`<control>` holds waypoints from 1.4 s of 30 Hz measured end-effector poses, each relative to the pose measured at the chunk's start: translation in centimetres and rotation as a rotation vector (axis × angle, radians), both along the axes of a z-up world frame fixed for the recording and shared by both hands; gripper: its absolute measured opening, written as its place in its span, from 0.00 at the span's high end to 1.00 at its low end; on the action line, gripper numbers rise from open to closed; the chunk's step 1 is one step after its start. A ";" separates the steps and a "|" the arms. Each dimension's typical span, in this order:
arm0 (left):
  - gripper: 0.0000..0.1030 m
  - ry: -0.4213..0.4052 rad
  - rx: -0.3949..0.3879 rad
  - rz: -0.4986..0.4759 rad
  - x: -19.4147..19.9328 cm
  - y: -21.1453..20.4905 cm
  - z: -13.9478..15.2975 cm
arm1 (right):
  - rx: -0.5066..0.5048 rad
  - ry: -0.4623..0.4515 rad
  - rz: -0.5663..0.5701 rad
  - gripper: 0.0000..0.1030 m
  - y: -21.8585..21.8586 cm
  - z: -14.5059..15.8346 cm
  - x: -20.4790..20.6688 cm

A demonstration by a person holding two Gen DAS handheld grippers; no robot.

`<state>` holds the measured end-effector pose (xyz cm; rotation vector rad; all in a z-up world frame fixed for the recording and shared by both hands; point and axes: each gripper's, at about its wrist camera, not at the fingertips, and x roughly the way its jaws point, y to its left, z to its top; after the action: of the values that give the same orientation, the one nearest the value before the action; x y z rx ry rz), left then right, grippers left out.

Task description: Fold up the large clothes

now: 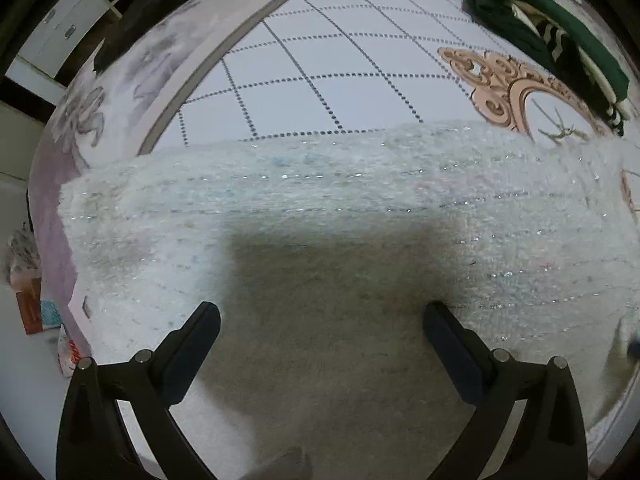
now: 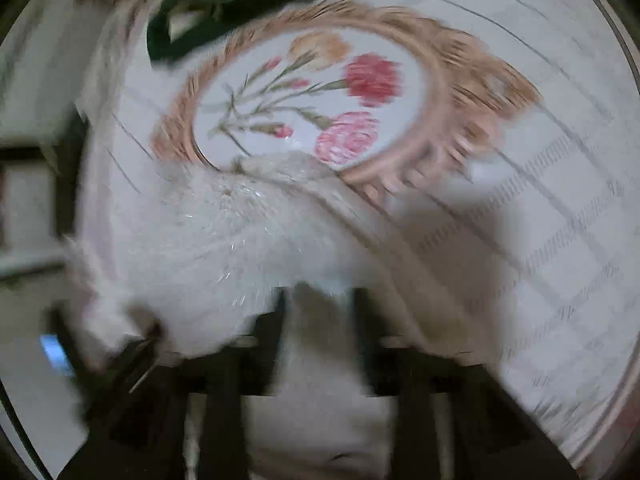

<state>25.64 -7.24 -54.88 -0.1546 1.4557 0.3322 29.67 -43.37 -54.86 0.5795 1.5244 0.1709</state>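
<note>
A big fluffy white sweater (image 1: 320,208) with shiny threads lies spread across the bed (image 1: 328,92), on a pale bedspread with dotted squares and a flower picture inside a brown curly frame (image 2: 460,80). The left tool (image 1: 322,316) hangs just above the sweater with its 2 black fingers (image 1: 192,348) spread wide apart, and nothing is between them. Its dark shadow falls on the wool right under it. The right tool (image 2: 320,304) is pinching a bunch of the same white sweater between its fingers, which are pressed close on the cloth, and the wool is pulled up into a soft hump in front of it. That view is very blurry, so the tool looks to be swinging fast. I think the step in hand is a fold: the right side is lifting 1 part of the sweater to carry it over the rest. Next, the left tool probably needs to come down and grab or hold the flat part so it does not slide, while the lifted part is laid neatly on top with the edges lined up. At the far side of the bed sits a dark green garment (image 1: 548,32) with light stripes, already in a pile. I see no baskets or boxes on the bed to put clothes in.
</note>
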 end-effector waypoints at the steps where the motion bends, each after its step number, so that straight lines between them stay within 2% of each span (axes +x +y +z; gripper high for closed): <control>1: 0.00 -0.005 0.005 -0.002 -0.4 0.1 0.2 | 0.019 0.000 -0.068 0.19 -1.7 0.2 -1.8; 2: 0.00 -0.002 0.009 -0.006 -0.6 0.1 0.2 | 0.031 0.002 -0.121 0.11 -3.0 0.1 -3.4; 5: 0.00 -0.002 0.001 0.000 -1.2 -0.4 -0.6 | 0.095 0.059 -0.189 0.11 -5.0 -3.2 -8.2; 6: 0.00 -0.005 -0.004 0.005 -1.1 -0.1 -0.8 | 0.142 0.097 -0.209 0.11 -5.2 -5.4 -9.5; 8: 0.00 -0.003 -0.016 0.007 -0.9 0.1 -0.9 | 0.254 0.106 -0.254 0.11 -4.8 -8.7 -10.7; 11: 0.00 -0.001 -0.038 0.008 -0.4 0.7 -1.2 | 0.453 -0.005 -0.336 0.10 -3.2 -12.4 -10.3; 13: 0.00 -0.003 -0.044 0.002 -0.3 1.7 -1.6 | 0.519 -0.081 -0.364 0.09 -2.4 -12.8 -9.3; 15: 0.00 -0.007 -0.034 -0.018 0.0 2.6 -2.1 | 0.541 -0.136 -0.366 0.11 -0.8 -12.8 -8.2; 16: 0.00 -0.011 -0.024 -0.026 0.3 2.5 -2.1 | 0.543 -0.162 -0.368 0.42 -0.2 -12.5 -7.9; 17: 0.00 -0.020 -0.007 -0.032 0.5 2.6 -2.1 | 0.529 -0.161 -0.366 0.63 0.0 -12.2 -7.8; 18: 0.00 -0.025 0.007 -0.037 0.7 2.7 -2.1 | 0.543 -0.183 -0.388 0.70 0.1 -11.9 -7.8; 19: 0.00 -0.024 0.015 -0.042 1.0 2.5 -2.0 | 0.540 -0.193 -0.395 0.75 0.0 -11.5 -7.7; 22: 0.00 -0.022 0.017 -0.053 1.9 1.4 -1.9 | 0.511 -0.252 -0.373 0.79 -0.6 -8.0 -7.8; 25: 0.00 -0.028 -0.056 -0.076 2.7 -1.3 -2.3 | 0.461 -0.322 -0.359 0.79 -2.0 -3.6 -8.7; 29: 0.00 -0.054 -0.186 -0.070 4.4 -4.6 -3.6 | 0.335 -0.408 -0.329 0.79 -4.7 1.3 -9.2; 33: 0.00 -0.073 -0.238 -0.094 6.2 -6.4 -3.4 | 0.196 -0.475 -0.250 0.79 -4.8 5.0 -8.7; 36: 0.00 -0.074 -0.278 -0.076 6.1 -5.0 -3.1 | 0.111 -0.513 -0.150 0.79 -2.7 7.8 -8.9; 38: 0.00 -0.076 -0.321 -0.056 5.3 -3.3 -2.9 | 0.045 -0.544 -0.042 0.79 0.7 9.9 -8.9; 42: 0.00 -0.083 -0.326 0.028 2.3 2.1 -1.6 | -0.114 -0.613 0.189 0.79 7.9 13.6 -8.6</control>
<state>27.97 -5.13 -56.49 -0.4466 1.4179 0.1072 21.05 -35.47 -41.28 0.2536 0.9799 0.3681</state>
